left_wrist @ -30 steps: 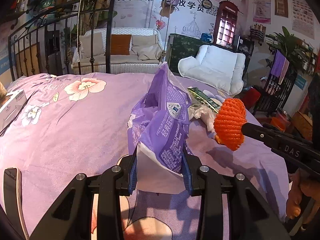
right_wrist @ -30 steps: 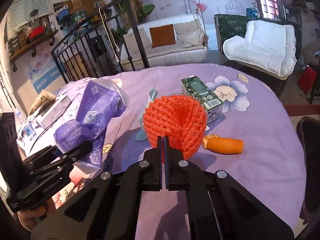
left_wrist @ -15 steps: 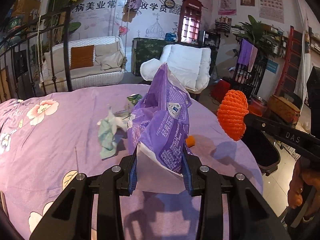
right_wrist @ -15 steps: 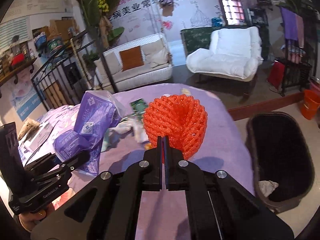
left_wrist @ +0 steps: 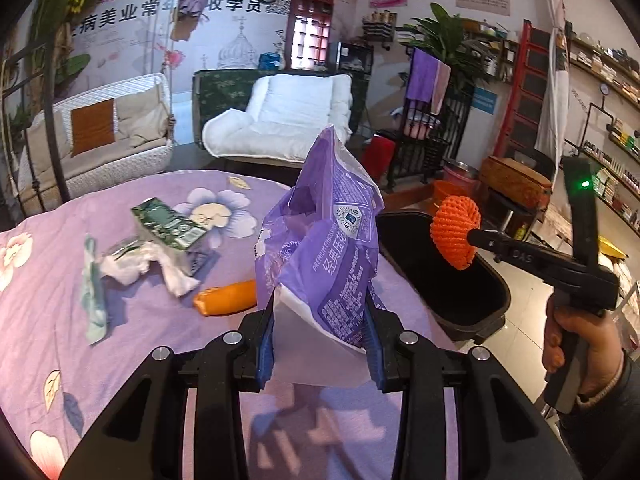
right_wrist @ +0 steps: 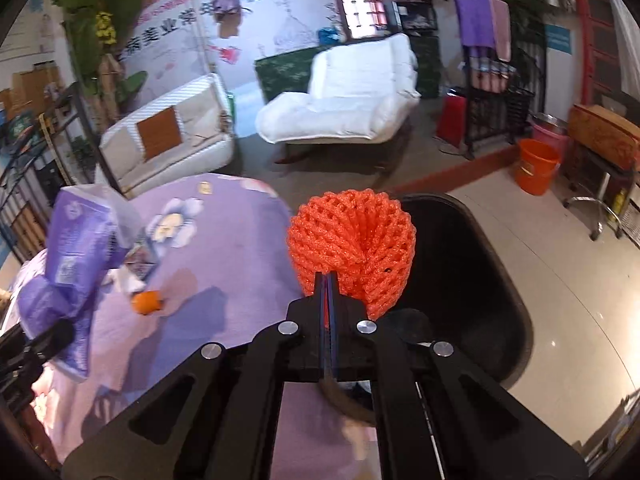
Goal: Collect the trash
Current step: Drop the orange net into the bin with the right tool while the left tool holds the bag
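Note:
My left gripper [left_wrist: 320, 336] is shut on a crumpled purple plastic bag [left_wrist: 328, 240], held upright above the purple floral bedspread [left_wrist: 120, 360]. My right gripper [right_wrist: 329, 292] is shut on an orange foam fruit net [right_wrist: 352, 240], which hangs over the rim of a black bin [right_wrist: 500, 280]. In the left wrist view that net [left_wrist: 456, 232] and the right gripper [left_wrist: 474, 236] hover above the same black bin [left_wrist: 452, 280] beside the bed. On the bedspread lie a green carton [left_wrist: 168, 224], white crumpled paper [left_wrist: 132, 264], a pale green wrapper [left_wrist: 94, 292] and an orange piece [left_wrist: 226, 300].
A white armchair [left_wrist: 288, 120] and a wicker sofa [left_wrist: 100, 140] stand beyond the bed. An orange bucket [right_wrist: 536, 170], a black rack [right_wrist: 496, 116] and a wooden chest [right_wrist: 604, 136] sit on the tiled floor to the right. A hand [left_wrist: 576, 340] grips the right tool's handle.
Both grippers swung right with their loads. The black bin came into view and the orange net now hangs over it. The bed's trash slid to the left of the purple bag.

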`<state>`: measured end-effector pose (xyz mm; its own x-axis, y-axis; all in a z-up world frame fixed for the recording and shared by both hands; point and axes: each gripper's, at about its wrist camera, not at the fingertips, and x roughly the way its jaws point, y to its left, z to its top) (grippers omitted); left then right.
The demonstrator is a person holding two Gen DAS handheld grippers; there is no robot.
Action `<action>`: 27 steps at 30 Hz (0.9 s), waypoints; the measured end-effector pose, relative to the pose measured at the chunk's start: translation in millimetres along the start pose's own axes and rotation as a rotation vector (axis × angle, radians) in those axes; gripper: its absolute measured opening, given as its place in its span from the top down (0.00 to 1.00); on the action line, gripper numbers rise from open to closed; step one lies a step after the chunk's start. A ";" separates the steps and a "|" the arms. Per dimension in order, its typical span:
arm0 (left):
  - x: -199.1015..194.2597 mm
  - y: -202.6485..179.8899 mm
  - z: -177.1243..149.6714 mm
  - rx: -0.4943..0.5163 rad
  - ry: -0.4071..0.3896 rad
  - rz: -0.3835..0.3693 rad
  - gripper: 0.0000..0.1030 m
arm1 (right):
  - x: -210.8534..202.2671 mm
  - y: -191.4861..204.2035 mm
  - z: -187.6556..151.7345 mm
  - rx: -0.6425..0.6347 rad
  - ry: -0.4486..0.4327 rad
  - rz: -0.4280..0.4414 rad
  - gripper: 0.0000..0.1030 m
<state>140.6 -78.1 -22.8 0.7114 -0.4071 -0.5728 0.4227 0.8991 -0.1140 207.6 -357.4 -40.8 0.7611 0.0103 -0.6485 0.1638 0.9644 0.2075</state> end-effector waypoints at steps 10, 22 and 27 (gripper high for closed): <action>22.4 -34.0 9.6 0.033 0.034 -0.047 0.64 | 52.9 -38.5 -17.4 0.103 0.111 -0.054 0.97; 44.0 -60.2 18.7 0.033 0.088 -0.109 0.64 | 61.6 -56.2 -32.5 0.158 0.135 -0.111 0.36; 54.3 -75.2 26.9 0.044 0.096 -0.147 0.64 | 39.9 -55.2 -37.0 0.153 0.105 -0.113 0.36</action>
<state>162.5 -172.1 -23.5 0.5845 -0.5143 -0.6275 0.5439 0.8223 -0.1674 205.8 -400.5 -105.2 0.6640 -0.0603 -0.7453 0.3440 0.9096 0.2329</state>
